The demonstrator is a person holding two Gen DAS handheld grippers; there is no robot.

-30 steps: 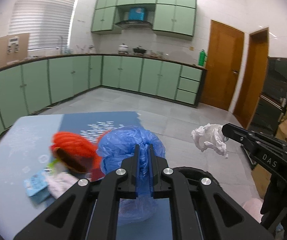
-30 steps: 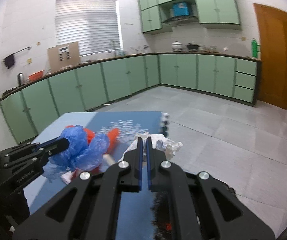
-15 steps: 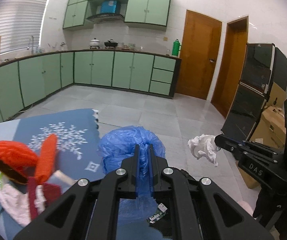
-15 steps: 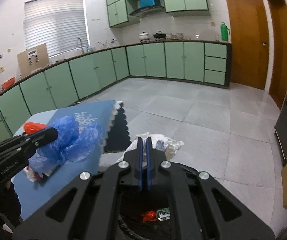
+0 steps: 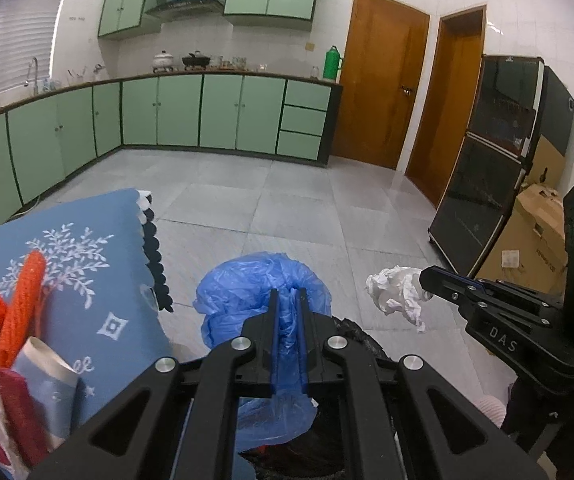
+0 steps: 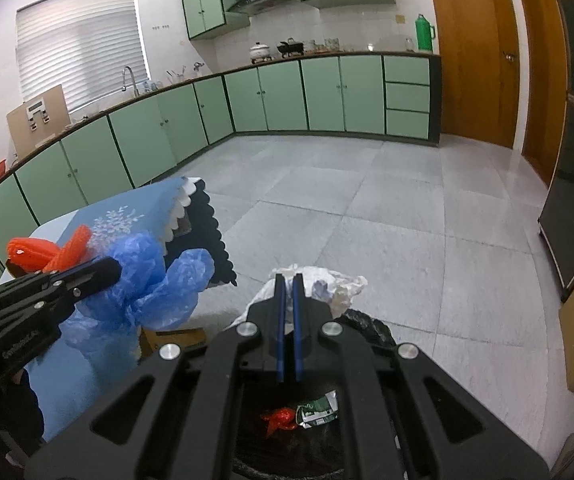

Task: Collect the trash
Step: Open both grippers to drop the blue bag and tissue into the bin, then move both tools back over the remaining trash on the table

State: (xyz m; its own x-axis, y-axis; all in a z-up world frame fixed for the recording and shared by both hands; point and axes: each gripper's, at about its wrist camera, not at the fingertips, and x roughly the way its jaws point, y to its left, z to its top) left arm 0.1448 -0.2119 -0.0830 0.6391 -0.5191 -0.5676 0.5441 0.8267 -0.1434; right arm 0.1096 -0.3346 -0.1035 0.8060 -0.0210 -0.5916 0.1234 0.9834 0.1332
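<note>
Currently my left gripper (image 5: pixel 287 300) has its jaws pinched on a crumpled blue plastic bag (image 5: pixel 255 280), held in the air beside the blue tablecloth (image 5: pixel 87 280) and above the black-lined bin (image 6: pixel 319 440). My right gripper (image 6: pixel 287 284) has its jaws nearly together, pinching a wad of white paper (image 6: pixel 335 284) over the same bin. I judge both items light, soft and compressible; the bag film looks slippery, so a bunched fold is the safest hold. Wrappers already lie inside the bin.
</note>
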